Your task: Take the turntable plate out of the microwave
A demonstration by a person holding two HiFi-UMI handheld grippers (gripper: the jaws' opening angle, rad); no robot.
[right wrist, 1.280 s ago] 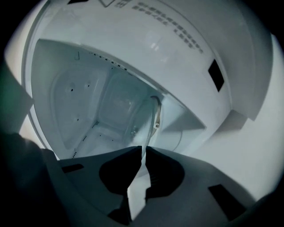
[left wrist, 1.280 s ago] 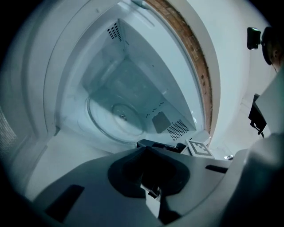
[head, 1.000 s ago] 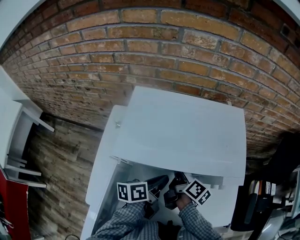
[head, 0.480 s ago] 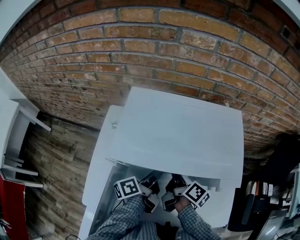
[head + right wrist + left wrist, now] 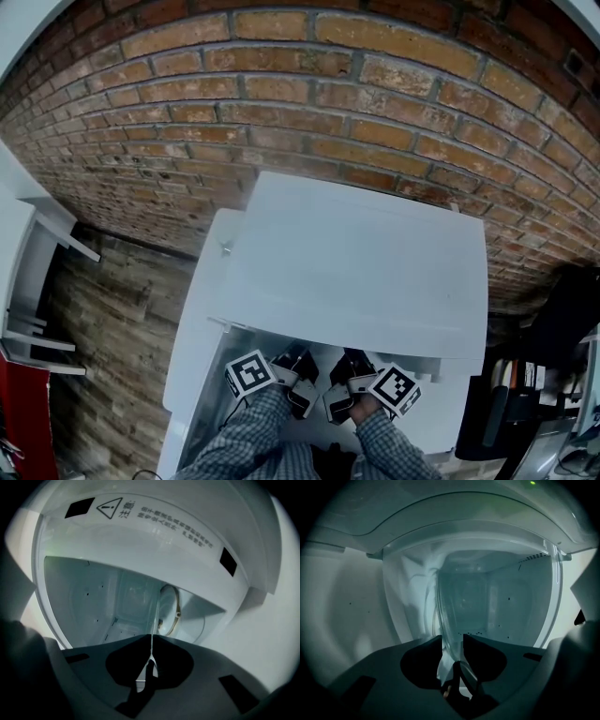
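head view: white microwave [image 5: 361, 262] seen from above, back against a brick wall [image 5: 281, 103], standing on a white counter [image 5: 199, 319]. wood-plank floor [image 5: 122, 309] to the left. both tools are at the oven's front opening, side by side and near each other. left gripper [image 5: 298, 364] and right gripper [image 5: 343, 373] both point in under the top edge. checked sleeves [image 5: 248, 441] come up from the bottom of the frame. the plate itself can't be made out from here.

left gripper view: left gripper [image 5: 452, 641] has its jaws drawn in to a narrow gap, with the rim of the glass turntable plate [image 5: 497, 602] pinched between them. the clear disc rises edge-on from the jaws and fills most of the frame. the speckled oven cavity [image 5: 468, 597] shows through the glass.

right gripper view: right gripper [image 5: 151, 637] has its jaws brought together on the plate's thin edge, which shows as a pale line between the tips. the glass spreads to the left. past it is the cavity, with the roller ring [image 5: 174, 610] on its floor. a warning label [image 5: 159, 520] sits on the white frame above. the plate is at the oven mouth, held at its rim by both tools.
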